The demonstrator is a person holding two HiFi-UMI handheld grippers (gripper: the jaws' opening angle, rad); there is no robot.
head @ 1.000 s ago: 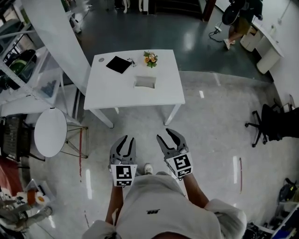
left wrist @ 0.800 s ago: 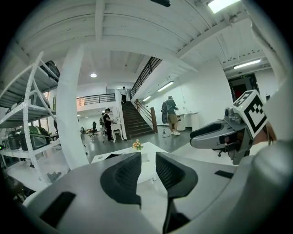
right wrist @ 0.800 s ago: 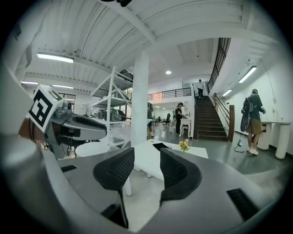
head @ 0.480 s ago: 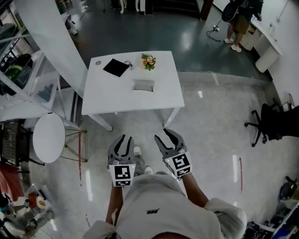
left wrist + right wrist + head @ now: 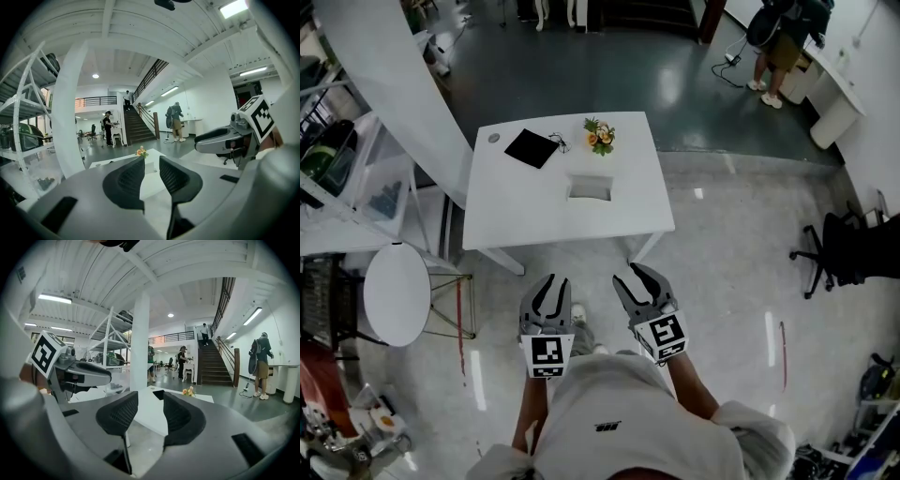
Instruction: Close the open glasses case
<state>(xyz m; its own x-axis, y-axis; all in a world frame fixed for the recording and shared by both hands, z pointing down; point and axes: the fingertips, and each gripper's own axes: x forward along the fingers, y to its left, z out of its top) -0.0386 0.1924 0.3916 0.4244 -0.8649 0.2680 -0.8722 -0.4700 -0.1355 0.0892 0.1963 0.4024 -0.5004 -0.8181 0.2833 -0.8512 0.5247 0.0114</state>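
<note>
A white table (image 5: 534, 211) stands on the floor ahead of me. On it lie a flat black case (image 5: 531, 148) at the back left and a small white open box-like case (image 5: 589, 189) near the middle; which is the glasses case I cannot tell. My left gripper (image 5: 548, 291) and right gripper (image 5: 639, 284) hang side by side over the floor, well short of the table's near edge. Both are open with nothing between the fingers. In the left gripper view the left gripper (image 5: 151, 161) points at the table (image 5: 112, 163). The right gripper (image 5: 150, 399) does the same.
A sprig of orange flowers (image 5: 600, 133) sits at the table's back edge and a small round disc (image 5: 494, 138) at its back left corner. A round white side table (image 5: 396, 292) and shelving stand to the left, an office chair (image 5: 844, 248) to the right, and a person (image 5: 783, 37) at the back.
The table has drawn nearer and looks larger as I walk toward it. Both grippers stay open and side by side, a little lower in the head view.
</note>
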